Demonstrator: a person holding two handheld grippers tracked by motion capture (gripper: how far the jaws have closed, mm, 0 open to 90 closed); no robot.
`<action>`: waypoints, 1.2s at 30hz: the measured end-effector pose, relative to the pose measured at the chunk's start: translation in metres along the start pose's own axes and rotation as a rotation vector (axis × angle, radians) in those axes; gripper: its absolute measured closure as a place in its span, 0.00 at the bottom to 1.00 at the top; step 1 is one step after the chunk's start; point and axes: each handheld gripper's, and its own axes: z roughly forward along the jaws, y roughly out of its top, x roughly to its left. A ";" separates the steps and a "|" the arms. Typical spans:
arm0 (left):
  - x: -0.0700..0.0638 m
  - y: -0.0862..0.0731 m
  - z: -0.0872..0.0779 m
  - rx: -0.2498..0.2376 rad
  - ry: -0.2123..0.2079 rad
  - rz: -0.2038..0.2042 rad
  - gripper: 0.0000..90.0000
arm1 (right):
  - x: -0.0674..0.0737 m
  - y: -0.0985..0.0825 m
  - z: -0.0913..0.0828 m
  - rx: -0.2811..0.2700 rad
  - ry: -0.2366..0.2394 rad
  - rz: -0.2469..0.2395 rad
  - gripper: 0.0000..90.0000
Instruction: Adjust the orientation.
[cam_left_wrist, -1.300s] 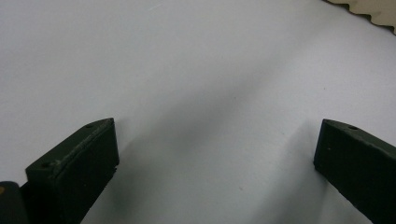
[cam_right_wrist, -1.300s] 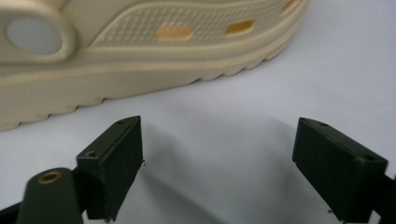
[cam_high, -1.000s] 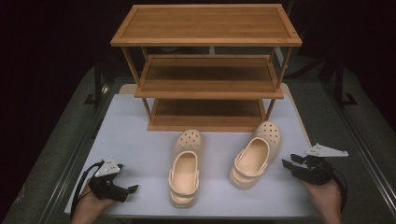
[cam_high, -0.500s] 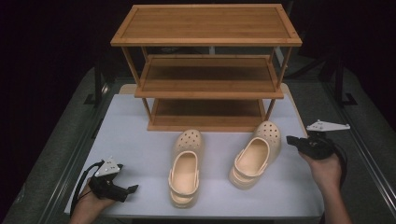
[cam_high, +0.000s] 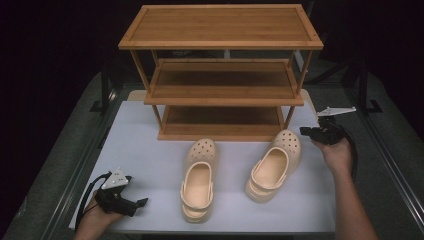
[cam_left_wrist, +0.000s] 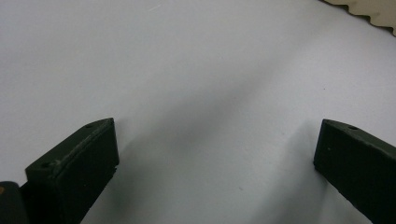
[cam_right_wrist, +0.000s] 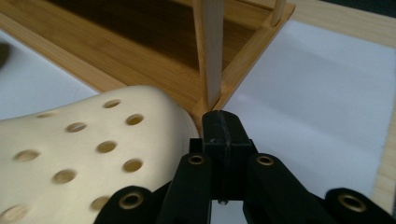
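Now the right gripper (cam_high: 306, 131), jaws pressed together on nothing, sits just right of the right clog's (cam_high: 271, 166) toe, whose long axis runs near-left to far-right.

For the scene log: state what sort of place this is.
Probably a staged recording bench, not a home hallway: a white table in a dark room, holding only a wooden shoe rack and two beige clogs, with a hand-held gripper at each side, left gripper and right gripper.
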 end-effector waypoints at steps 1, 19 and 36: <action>0.000 0.000 0.000 0.000 0.000 0.000 0.00 | -0.002 0.000 0.004 0.001 0.002 0.004 1.00; 0.000 0.000 0.000 0.002 -0.001 0.000 0.00 | 0.005 -0.006 0.024 0.042 0.093 -0.034 1.00; 0.000 0.000 0.000 0.002 -0.001 -0.001 0.00 | 0.035 -0.011 0.024 0.046 0.150 -0.099 1.00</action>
